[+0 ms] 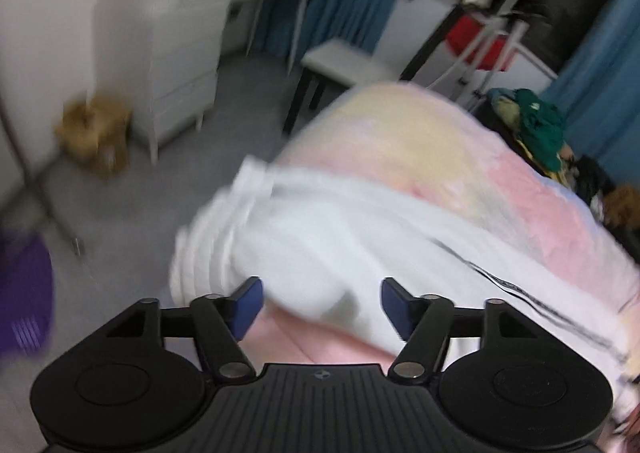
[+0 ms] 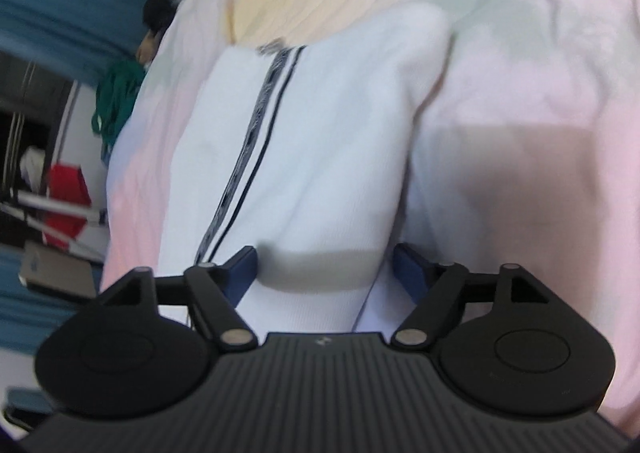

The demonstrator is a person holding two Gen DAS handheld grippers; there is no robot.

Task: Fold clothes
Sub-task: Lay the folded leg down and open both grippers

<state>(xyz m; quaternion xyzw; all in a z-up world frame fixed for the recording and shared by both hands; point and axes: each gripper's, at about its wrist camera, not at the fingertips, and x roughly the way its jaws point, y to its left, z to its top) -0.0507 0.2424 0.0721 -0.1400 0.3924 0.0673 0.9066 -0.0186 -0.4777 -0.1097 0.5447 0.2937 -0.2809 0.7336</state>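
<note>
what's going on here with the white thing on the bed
A person holds a two-finger gripper in each hand over a white knit garment with a black patterned stripe, which lies spread on a pink and yellow pastel bedcover. The left gripper and the right gripper are both open, with fabric showing between their blue fingers, neither clamped on it. The pictures are blurred, so the folding looks barely started.
</note>
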